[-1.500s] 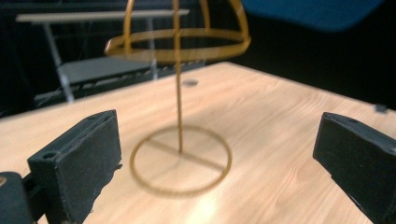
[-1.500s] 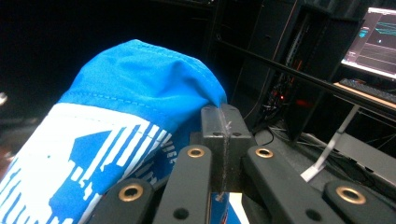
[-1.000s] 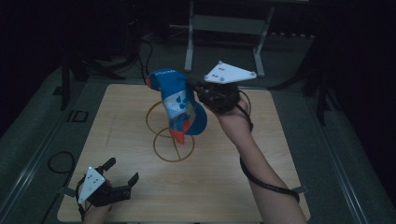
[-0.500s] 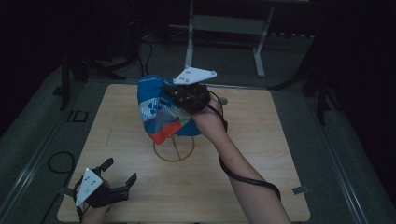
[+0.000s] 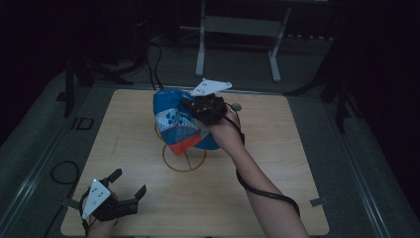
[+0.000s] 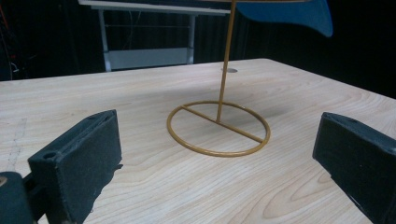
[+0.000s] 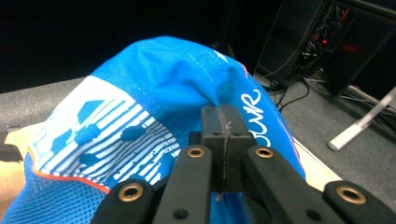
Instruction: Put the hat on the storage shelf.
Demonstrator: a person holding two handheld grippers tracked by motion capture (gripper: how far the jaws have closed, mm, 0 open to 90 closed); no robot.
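1. Dark room, light wooden table (image 5: pixel 277 163) in the middle.
2. On the table, a gold wire stand (image 5: pixel 184 157) with a round base.
3. Over the stand, a blue cap (image 5: pixel 171 121), pinched by the right gripper (image 5: pixel 200 106), jaws pressed tight on the cloth.
4. Near the front left corner, the left gripper (image 5: pixel 130 184), jaws spread wide, holding nothing.

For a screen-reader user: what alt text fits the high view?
The right tool pinches a blue cap above a gold wire stand on a wooden table. The left tool rests open near the table's front left corner.
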